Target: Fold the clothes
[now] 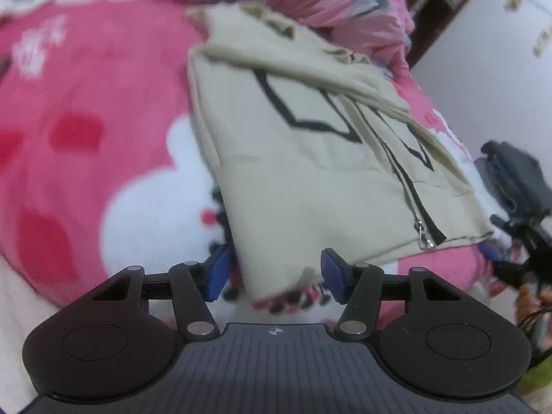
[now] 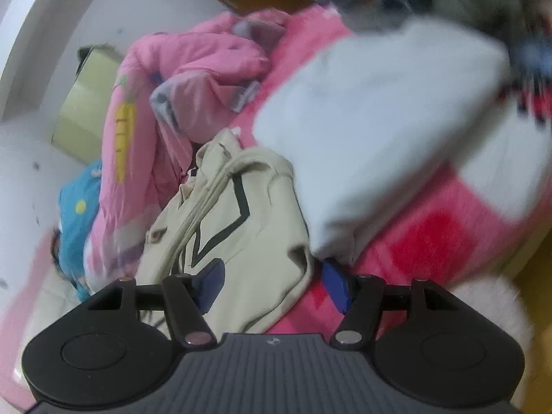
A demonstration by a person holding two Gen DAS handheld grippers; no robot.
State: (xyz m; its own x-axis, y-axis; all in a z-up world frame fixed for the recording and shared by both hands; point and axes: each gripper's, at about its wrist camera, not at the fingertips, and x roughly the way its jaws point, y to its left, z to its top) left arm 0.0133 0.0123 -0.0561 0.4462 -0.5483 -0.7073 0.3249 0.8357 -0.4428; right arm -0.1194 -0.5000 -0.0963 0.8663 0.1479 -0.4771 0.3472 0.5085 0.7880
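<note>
A beige zip jacket (image 1: 310, 158) with black line print lies folded on a pink plush blanket (image 1: 86, 103), its silver zipper pull (image 1: 426, 238) near the lower hem. My left gripper (image 1: 276, 276) stands open at the jacket's near corner, which lies between the blue pads (image 1: 219, 272) with gaps on both sides. In the right wrist view the same jacket (image 2: 248, 214) bunches between the jaws of my right gripper (image 2: 272, 286), which is open, its right pad (image 2: 334, 286) clear of the cloth. The right gripper's dark housing (image 1: 517, 179) shows blurred beside the hem.
A light grey folded garment (image 2: 379, 131) lies right of the jacket. A crumpled pink quilt (image 2: 193, 79) with a carrot print and a blue dotted cloth (image 2: 76, 214) pile up behind. A white wall (image 1: 483, 51) and a pale yellow box (image 2: 86, 103) border the bed.
</note>
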